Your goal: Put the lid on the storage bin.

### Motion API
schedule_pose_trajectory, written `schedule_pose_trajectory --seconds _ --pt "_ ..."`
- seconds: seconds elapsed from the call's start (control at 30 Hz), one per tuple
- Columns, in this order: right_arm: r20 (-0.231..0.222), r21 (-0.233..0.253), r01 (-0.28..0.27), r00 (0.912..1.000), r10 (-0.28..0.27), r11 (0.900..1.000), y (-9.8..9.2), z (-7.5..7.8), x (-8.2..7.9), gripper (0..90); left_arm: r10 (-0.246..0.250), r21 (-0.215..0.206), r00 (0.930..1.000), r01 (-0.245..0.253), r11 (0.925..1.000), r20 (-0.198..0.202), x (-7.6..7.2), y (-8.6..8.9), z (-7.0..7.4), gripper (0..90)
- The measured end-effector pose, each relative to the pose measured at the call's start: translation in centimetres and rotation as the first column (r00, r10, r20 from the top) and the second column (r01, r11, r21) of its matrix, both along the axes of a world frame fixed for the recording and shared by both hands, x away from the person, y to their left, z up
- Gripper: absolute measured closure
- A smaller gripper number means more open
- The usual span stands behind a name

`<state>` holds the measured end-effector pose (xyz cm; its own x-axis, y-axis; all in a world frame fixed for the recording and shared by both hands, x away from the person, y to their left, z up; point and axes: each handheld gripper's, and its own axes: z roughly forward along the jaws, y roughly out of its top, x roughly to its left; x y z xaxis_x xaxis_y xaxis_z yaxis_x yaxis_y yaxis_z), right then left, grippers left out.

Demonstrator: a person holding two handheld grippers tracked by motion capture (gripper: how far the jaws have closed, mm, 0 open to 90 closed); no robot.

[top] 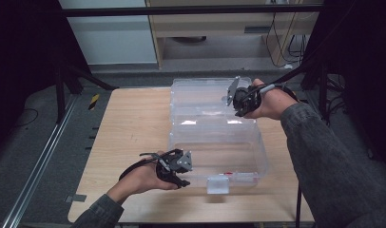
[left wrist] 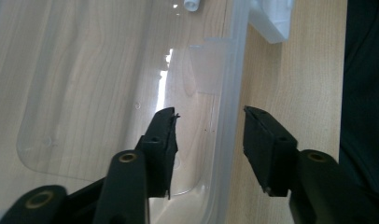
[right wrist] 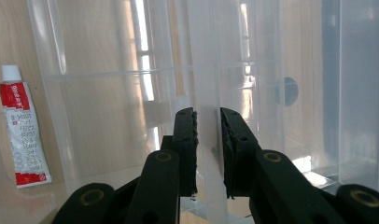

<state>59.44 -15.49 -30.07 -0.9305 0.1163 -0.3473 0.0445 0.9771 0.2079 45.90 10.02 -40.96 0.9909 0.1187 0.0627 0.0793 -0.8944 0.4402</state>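
Jaws of the left gripper (left wrist: pixel 210 135) stand apart astride the near-left rim of the clear plastic box (top: pixel 262 152), one jaw inside the wall, the other outside over bare table (top: pixel 129 128), with a gap on both sides of the rim. The right gripper (right wrist: pixel 207 135) is closed onto the edge of the raised lid (top: pixel 200 95), the thin clear panel pinched between its pads. Left of those jaws, a red-and-white tube (right wrist: pixel 23 135) lies on the box floor, well apart.

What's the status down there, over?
Right gripper pinching the clear box lid. Left gripper open, straddling the box wall. Tube lies inside. Nothing blocking.
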Motion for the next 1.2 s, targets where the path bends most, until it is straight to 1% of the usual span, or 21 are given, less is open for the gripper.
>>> schedule_pose_trajectory --seconds 0.1,0.17,0.27,0.33,0.47,0.53,0.63,0.7,0.73,0.83,0.9,0.93,1.03,1.07,1.1,1.2 --pt "0.000 0.003 0.000 1.0000 0.000 1.000 0.0 0.0 0.0 77.9 -0.006 0.000 0.9998 0.006 1.0000 -0.017 0.2 -0.1 -0.1 64.6" --pt "0.001 0.004 -0.003 1.0000 0.003 1.000 0.0 0.0 0.1 78.0 -0.009 0.007 0.9997 0.009 0.9999 -0.021 0.3 -0.1 -0.1 68.3" --pt "-0.001 0.004 -0.001 1.0000 0.001 1.000 0.1 0.0 0.0 78.0 -0.004 0.003 0.9990 0.004 1.0000 -0.045 0.3 -0.2 -0.1 73.7" --pt "0.001 0.002 -0.001 1.0000 0.001 1.000 0.1 0.0 0.0 77.9 -0.002 0.010 0.9989 0.003 0.9999 -0.047 0.3 -0.3 -0.1 76.1" --pt "0.003 0.000 -0.006 1.0000 0.006 1.000 0.2 0.0 0.0 77.5 -0.011 0.014 0.9982 0.012 0.9998 -0.059 0.3 -0.4 -0.1 79.3" --pt "0.002 0.004 -0.008 1.0000 0.008 1.000 0.2 0.0 0.0 77.7 -0.008 0.013 0.9982 0.009 0.9999 -0.060 0.2 -0.5 -0.1 81.3" --pt "0.002 0.001 -0.010 1.0000 0.010 1.000 0.4 0.0 0.1 76.8 -0.011 0.017 0.9987 0.012 0.9998 -0.049 0.2 -0.5 -0.1 81.7" --pt "0.004 0.005 -0.013 0.9999 0.013 1.000 0.5 -0.1 0.1 77.5 -0.007 0.031 0.9989 0.008 0.9995 -0.047 0.2 -0.5 0.0 81.7" --pt "0.009 0.008 -0.018 0.9998 0.018 1.000 0.6 -0.1 0.1 80.2 -0.006 0.038 0.9991 0.008 0.9993 -0.043 0.1 -0.6 0.0 81.8" --pt "0.009 0.007 -0.016 0.9998 0.016 1.000 0.6 0.0 0.0 81.0 -0.007 0.040 0.9995 0.008 0.9992 -0.031 0.1 -0.6 0.0 82.1" --pt "0.011 0.007 -0.019 0.9998 0.019 1.000 0.7 0.0 0.0 81.9 0.002 0.035 0.9997 -0.001 0.9994 -0.024 0.0 -0.6 0.0 82.1" --pt "0.008 0.009 -0.025 0.9997 0.025 1.000 0.8 0.0 -0.1 83.0 0.016 0.032 0.9996 -0.015 0.9994 -0.024 -0.1 -0.5 0.0 82.0" --pt "0.005 0.011 -0.029 0.9996 0.029 1.000 0.8 0.1 -0.2 83.7 0.026 0.035 0.9995 -0.025 0.9991 -0.019 -0.2 -0.6 0.0 82.0" --pt "0.006 0.007 -0.029 0.9996 0.029 1.000 0.8 0.2 -0.3 83.9 0.034 0.037 0.9994 -0.034 0.9987 -0.008 -0.4 -0.7 0.1 82.0" --pt "0.006 0.007 -0.029 0.9996 0.029 1.000 0.8 0.2 -0.3 83.9 0.034 0.037 0.9994 -0.034 0.9987 -0.008 -0.4 -0.7 0.1 82.0" --pt "0.014 -0.004 -0.029 0.9995 0.029 1.000 1.0 0.2 -0.5 83.9 0.038 0.042 0.9992 -0.038 0.9984 0.016 -0.4 -0.9 0.2 82.0"
